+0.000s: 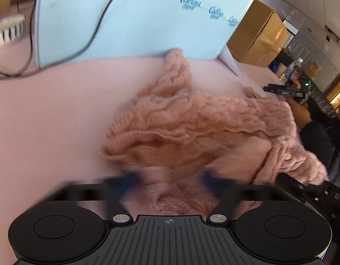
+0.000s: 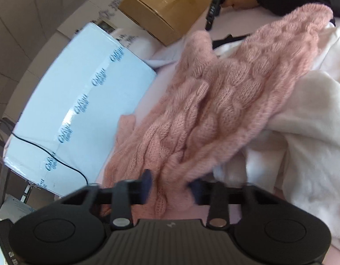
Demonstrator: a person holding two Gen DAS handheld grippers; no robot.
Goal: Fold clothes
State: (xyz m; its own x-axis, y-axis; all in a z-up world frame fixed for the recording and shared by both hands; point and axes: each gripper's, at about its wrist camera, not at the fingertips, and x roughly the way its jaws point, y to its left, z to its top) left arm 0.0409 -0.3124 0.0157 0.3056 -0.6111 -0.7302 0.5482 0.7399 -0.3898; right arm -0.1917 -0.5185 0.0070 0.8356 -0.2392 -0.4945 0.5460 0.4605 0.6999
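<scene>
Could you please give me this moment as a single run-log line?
stage: gripping to fold | left gripper: shut on pink sweater | right gripper: shut on pink sweater | white garment: beside, untouched

We are looking at our left gripper [image 1: 167, 182]: matte black, two round discs at 4 and 8 o'clock flanking a ribbed grey plate bearing a crosshair mark, silver rivets on the linkage, navy pads [image 1: 129, 180]. Our right gripper [image 2: 170, 187] is showing the same build.
</scene>
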